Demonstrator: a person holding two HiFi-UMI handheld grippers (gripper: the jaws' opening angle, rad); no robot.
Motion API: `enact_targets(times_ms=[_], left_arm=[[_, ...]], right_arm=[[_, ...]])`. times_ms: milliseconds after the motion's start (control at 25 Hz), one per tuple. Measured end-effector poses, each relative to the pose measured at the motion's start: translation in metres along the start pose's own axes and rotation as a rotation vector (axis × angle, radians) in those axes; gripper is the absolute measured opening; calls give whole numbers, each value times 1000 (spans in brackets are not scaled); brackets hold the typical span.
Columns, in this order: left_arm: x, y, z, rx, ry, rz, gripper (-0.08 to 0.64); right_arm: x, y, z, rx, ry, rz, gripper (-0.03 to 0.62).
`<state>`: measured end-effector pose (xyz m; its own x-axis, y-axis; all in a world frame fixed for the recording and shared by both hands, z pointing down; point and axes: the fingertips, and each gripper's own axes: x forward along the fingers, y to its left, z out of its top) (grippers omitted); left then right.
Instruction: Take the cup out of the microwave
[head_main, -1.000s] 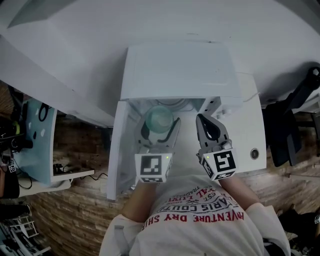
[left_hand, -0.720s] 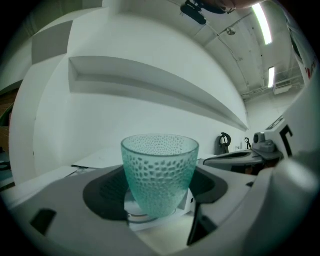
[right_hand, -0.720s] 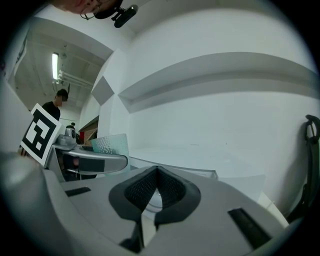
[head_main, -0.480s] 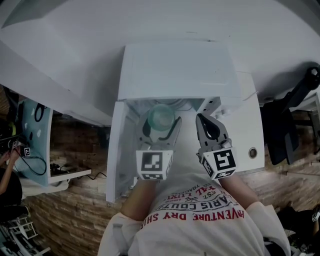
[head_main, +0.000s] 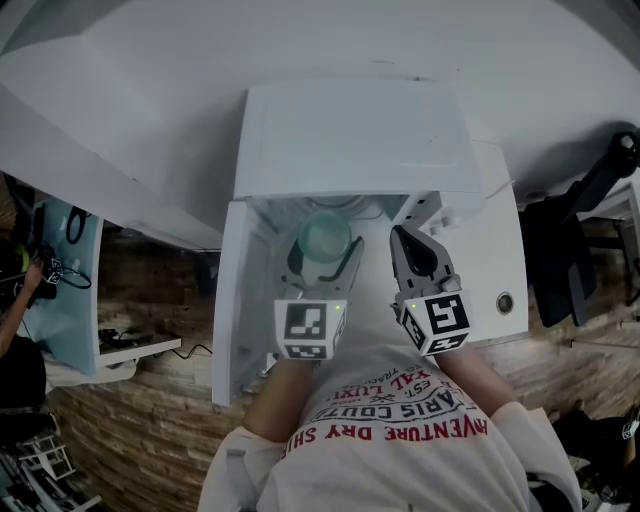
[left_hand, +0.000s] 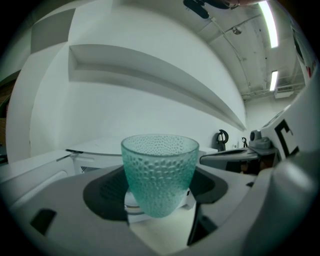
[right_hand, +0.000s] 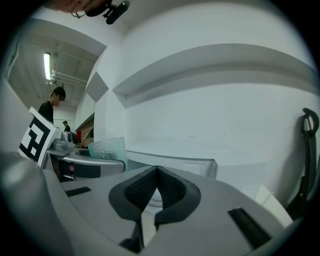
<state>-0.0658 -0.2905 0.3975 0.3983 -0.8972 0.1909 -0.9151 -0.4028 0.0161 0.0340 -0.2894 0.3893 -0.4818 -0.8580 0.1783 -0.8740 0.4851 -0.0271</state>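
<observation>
A teal dimpled glass cup (head_main: 323, 237) sits upright between the jaws of my left gripper (head_main: 322, 262), just in front of the white microwave (head_main: 350, 140). The microwave door (head_main: 228, 300) stands swung open at the left. In the left gripper view the cup (left_hand: 159, 170) fills the middle, and both dark pads of the left gripper (left_hand: 159, 192) press on its sides. My right gripper (head_main: 400, 238) hovers to the right of the cup, its jaws together and empty. In the right gripper view the right gripper (right_hand: 156, 175) has its pads meeting at the tips, and the cup (right_hand: 107, 148) shows at the left.
The microwave stands on a white counter (head_main: 495, 250) with a small round fitting (head_main: 504, 302) near its right front corner. A dark chair (head_main: 580, 250) is to the right. A light-blue stand (head_main: 65, 280) with cables and a person's arm (head_main: 15, 300) are at the left.
The left gripper with the cup has sunk slightly. The right gripper has stayed where it was. The person at the left edge has shifted.
</observation>
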Motion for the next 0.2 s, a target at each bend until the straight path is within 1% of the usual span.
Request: enact_targets(times_ms=[200], left_arm=[[0,0,-1,4,7,-3,368]], right_arm=[[-1,1,0,-3,-3,-1,12]])
